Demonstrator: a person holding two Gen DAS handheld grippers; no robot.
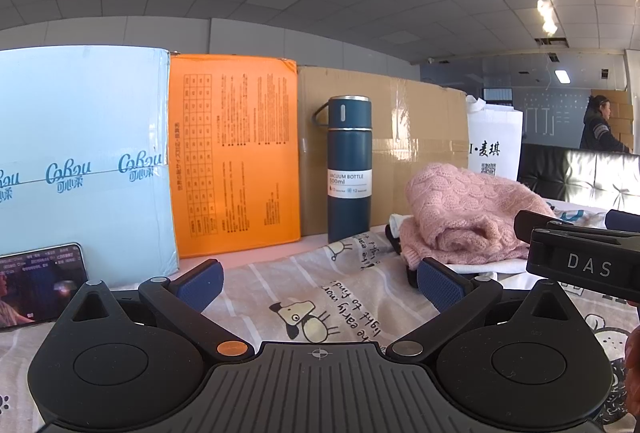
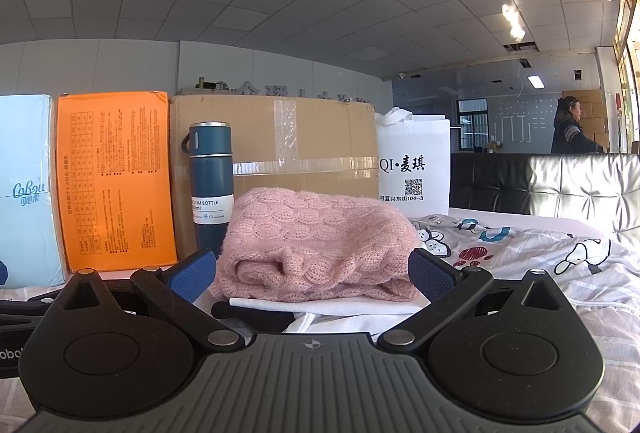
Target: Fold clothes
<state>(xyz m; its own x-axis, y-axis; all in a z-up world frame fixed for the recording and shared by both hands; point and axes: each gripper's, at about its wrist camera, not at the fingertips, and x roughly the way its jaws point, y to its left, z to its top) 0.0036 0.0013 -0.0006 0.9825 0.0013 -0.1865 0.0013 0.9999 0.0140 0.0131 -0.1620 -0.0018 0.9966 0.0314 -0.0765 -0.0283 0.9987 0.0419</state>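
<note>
A folded pink knitted sweater point(image 2: 316, 245) lies on top of folded white and dark clothes point(image 2: 340, 307) on the cartoon-print bedsheet point(image 2: 560, 253). My right gripper point(image 2: 310, 269) is open, its blue pads on either side of the stack's near end, not clamping it. In the left wrist view the same pink sweater point(image 1: 460, 217) sits to the right, beyond my open left gripper point(image 1: 320, 283), which hovers over bare bedsheet point(image 1: 320, 305) with nothing between its fingers. The body of the right gripper point(image 1: 584, 265) shows at that view's right edge.
Along the back stand a light blue box point(image 1: 80, 161), an orange box point(image 1: 236, 153), a brown carton point(image 2: 276, 149), a dark blue vacuum bottle point(image 1: 349, 169) and a white bag point(image 2: 414, 165). A phone point(image 1: 36, 283) leans at left. A black headboard point(image 2: 560, 185) is right; a person stands far off.
</note>
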